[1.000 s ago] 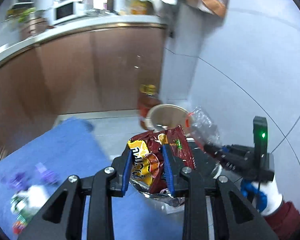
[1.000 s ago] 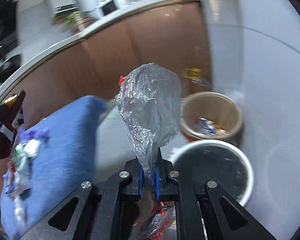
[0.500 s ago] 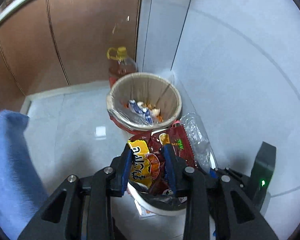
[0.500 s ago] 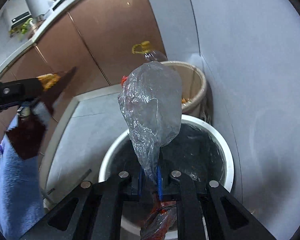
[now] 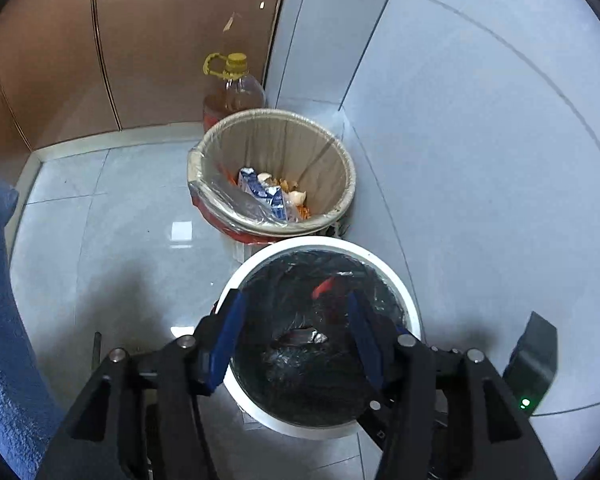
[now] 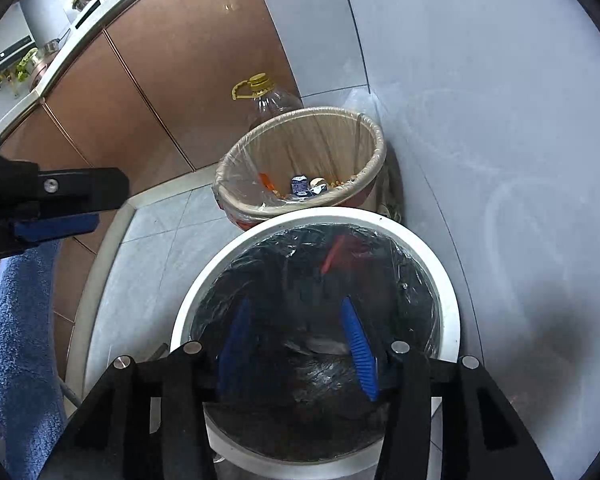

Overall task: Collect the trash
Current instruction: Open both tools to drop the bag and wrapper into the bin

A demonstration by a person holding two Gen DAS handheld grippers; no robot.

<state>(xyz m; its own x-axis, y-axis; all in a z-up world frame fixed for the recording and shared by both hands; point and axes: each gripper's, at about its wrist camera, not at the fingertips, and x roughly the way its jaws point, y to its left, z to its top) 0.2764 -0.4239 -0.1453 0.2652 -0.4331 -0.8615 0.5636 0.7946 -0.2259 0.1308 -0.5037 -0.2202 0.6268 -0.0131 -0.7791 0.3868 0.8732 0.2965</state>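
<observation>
Both grippers, left (image 5: 294,334) and right (image 6: 296,346), hang spread and empty over the white bin (image 5: 414,320), where light, crinkly, slippery wrappers (image 5: 300,336) lie on the black liner; pinch any by an edge.

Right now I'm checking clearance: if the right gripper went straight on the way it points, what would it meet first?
Probably the black liner inside the white bin. The right gripper is open and empty above its mouth; depth is unclear.
</observation>
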